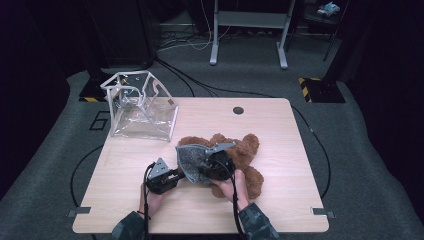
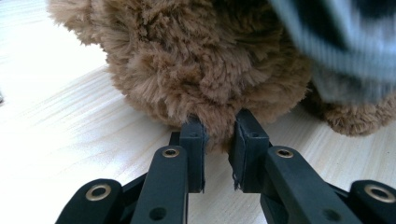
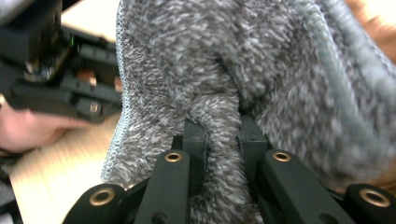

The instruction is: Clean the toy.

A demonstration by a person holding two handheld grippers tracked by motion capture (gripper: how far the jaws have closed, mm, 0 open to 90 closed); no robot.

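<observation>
At centre frame, the right gripper (image 3: 217,133) pinches a fold of grey knit cloth (image 3: 261,74). The left gripper (image 2: 218,135) clamps the brown plush bear's (image 2: 205,60) fur.

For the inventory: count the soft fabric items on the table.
2. A brown teddy bear lies right of the table's centre, pinched by the left gripper. A grey fuzzy cloth is draped over its left side, clamped in the right gripper. Nothing else soft shows.

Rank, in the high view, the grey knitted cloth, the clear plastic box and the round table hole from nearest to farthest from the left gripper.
From the left gripper:
1. Grey knitted cloth, right beside it, over the teddy bear.
2. Clear plastic box, at the table's far left corner.
3. Round table hole, at the far edge.
</observation>
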